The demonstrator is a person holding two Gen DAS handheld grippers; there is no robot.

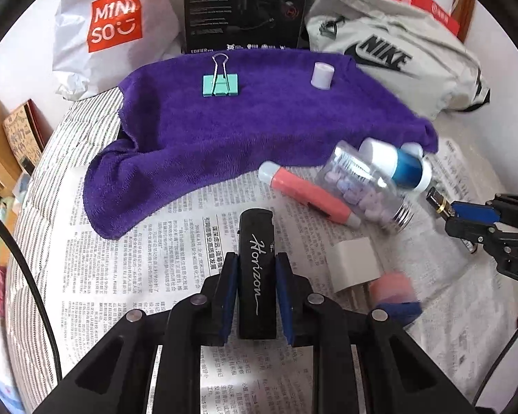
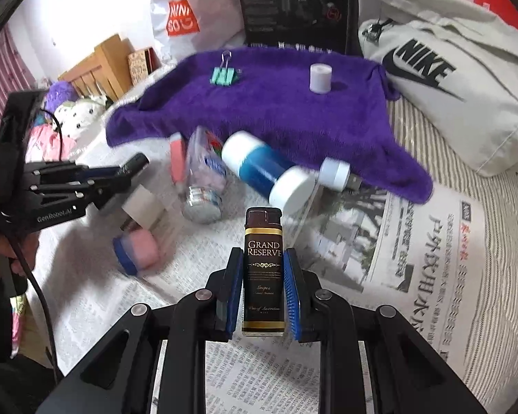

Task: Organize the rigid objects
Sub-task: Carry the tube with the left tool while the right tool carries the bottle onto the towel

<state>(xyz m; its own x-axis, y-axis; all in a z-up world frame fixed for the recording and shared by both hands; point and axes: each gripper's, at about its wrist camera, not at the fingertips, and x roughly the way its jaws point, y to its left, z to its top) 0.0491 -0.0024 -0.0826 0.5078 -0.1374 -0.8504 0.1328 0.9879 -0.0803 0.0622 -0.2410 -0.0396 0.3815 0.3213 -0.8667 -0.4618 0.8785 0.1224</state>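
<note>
Clamping lighters — left gripper (image 1: 256, 269) on the black Horizon lighter (image 1: 257, 276), right gripper (image 2: 263, 272) on the Grand Reserve lighter (image 2: 263, 272) — risks slippage: smooth casings, narrow grip.

The purple towel (image 1: 259, 114) is soft, fuzzy cloth. The newspaper (image 1: 176, 241) is thin, dull paper. The pill bottle (image 1: 362, 189) is clear, shiny plastic with a shiny metal lid. The black lighter (image 1: 257, 265) is smooth and matt.
</note>
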